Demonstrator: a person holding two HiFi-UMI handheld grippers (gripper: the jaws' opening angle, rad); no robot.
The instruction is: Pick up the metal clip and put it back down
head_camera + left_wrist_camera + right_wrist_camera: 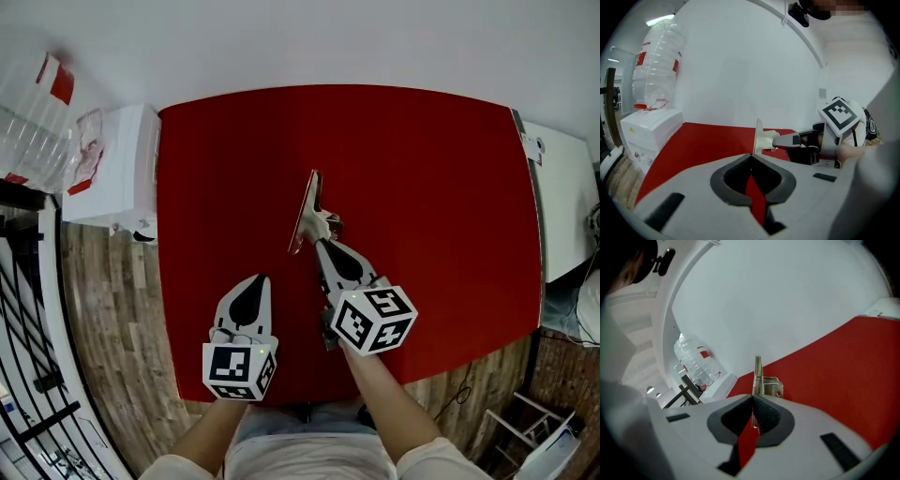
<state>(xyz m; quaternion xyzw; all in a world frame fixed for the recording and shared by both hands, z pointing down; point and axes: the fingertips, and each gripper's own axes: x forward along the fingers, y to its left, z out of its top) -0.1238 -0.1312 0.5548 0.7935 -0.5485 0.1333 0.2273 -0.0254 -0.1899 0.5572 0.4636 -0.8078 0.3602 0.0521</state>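
The metal clip (307,212) is a thin silvery plate with a sprung bracket, turned on edge over the middle of the red table (431,169). My right gripper (323,236) is shut on its near end. In the right gripper view the clip (765,384) sticks up out of the closed pads of the right gripper (753,399). The left gripper view shows the clip (759,135) pinched by the right gripper's fingers (790,139). Whether it touches the table I cannot tell. My left gripper (262,279) rests to the left, nearer the front edge, shut on nothing (751,155).
A white box (117,169) with a clear water bottle (656,65) on it stands off the table's left edge. A white cabinet (562,197) flanks the right edge. Black metal racking (23,309) and wooden floor lie to the left.
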